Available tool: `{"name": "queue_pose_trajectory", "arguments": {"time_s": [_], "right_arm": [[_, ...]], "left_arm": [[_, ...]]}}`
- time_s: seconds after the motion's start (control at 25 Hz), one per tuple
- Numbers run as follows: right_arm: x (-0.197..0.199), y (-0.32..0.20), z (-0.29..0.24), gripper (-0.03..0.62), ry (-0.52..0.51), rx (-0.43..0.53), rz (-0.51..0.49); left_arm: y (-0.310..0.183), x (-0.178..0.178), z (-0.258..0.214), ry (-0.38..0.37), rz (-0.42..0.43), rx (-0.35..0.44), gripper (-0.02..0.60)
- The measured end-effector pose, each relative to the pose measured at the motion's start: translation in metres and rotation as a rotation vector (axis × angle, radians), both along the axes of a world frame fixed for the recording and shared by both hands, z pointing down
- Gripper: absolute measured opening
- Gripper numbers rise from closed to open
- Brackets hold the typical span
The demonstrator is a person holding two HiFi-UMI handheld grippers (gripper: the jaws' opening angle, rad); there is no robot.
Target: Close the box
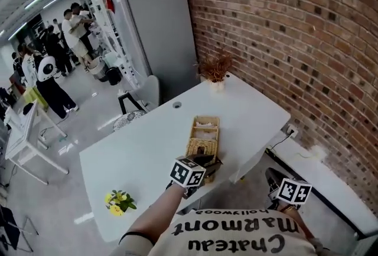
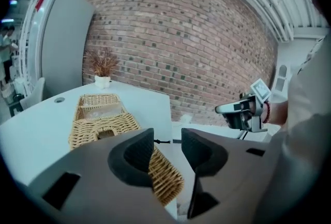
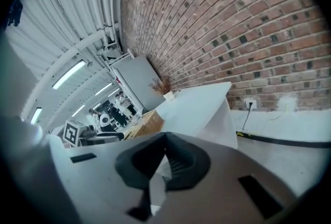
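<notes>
A wicker box (image 1: 204,132) stands open near the front right edge of the white table (image 1: 142,148). Its lid (image 2: 164,178) is folded out toward me over the table edge. My left gripper (image 1: 190,177) hovers at that lid. In the left gripper view the left gripper (image 2: 167,151) is open, the lid's wicker edge lies beside the left pad (image 2: 138,154), and there is a gap to the right pad. My right gripper (image 1: 293,192) is held off the table to the right. The right gripper (image 3: 164,141) is shut, with nothing between its pads.
A dried plant in a white pot (image 1: 215,70) stands at the table's far corner, and yellow flowers (image 1: 118,201) at its near left. A brick wall (image 1: 283,30) runs along the right, with a socket and cable (image 1: 287,132) below. Several people (image 1: 53,65) stand far left.
</notes>
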State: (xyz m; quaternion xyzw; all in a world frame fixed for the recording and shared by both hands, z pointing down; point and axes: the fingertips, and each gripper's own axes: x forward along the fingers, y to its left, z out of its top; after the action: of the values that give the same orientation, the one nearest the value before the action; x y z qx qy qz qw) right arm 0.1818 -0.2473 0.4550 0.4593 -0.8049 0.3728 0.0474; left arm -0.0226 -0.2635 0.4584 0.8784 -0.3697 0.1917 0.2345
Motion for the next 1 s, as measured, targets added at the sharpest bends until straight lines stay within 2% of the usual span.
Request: {"name": "queue_pose_trajectory", "arguments": {"time_s": [0.16, 0.32, 0.52, 0.6, 0.68, 0.76, 0.88, 1.0], "right_arm": [[-0.04, -0.009, -0.011, 0.003, -0.02, 0.004, -0.093], [-0.096, -0.015, -0.03, 0.003, -0.054, 0.026, -0.222], [-0.168, -0.011, -0.063, 0.003, -0.06, 0.111, -0.415], [-0.195, -0.005, -0.078, 0.003, -0.077, 0.146, -0.482], [-0.219, 0.001, -0.09, 0.003, -0.093, 0.176, -0.541], [-0.24, 0.004, -0.097, 0.003, -0.104, 0.196, -0.582], [-0.262, 0.008, -0.104, 0.003, -0.114, 0.22, -0.61], [-0.278, 0.014, -0.106, 0.003, -0.095, 0.235, -0.631]], "left_arm": [[0.016, -0.026, -0.032, 0.09, -0.131, 0.087, 0.141], [0.043, -0.06, -0.055, 0.213, -0.322, 0.13, 0.053], [0.075, -0.106, -0.079, 0.279, -0.519, 0.21, 0.008], [0.088, -0.129, -0.088, 0.288, -0.606, 0.227, 0.005], [0.101, -0.152, -0.09, 0.264, -0.687, 0.23, 0.003], [0.112, -0.171, -0.093, 0.252, -0.736, 0.244, 0.003], [0.125, -0.19, -0.097, 0.26, -0.781, 0.265, 0.003], [0.134, -0.196, -0.098, 0.257, -0.773, 0.257, 0.003]]}}
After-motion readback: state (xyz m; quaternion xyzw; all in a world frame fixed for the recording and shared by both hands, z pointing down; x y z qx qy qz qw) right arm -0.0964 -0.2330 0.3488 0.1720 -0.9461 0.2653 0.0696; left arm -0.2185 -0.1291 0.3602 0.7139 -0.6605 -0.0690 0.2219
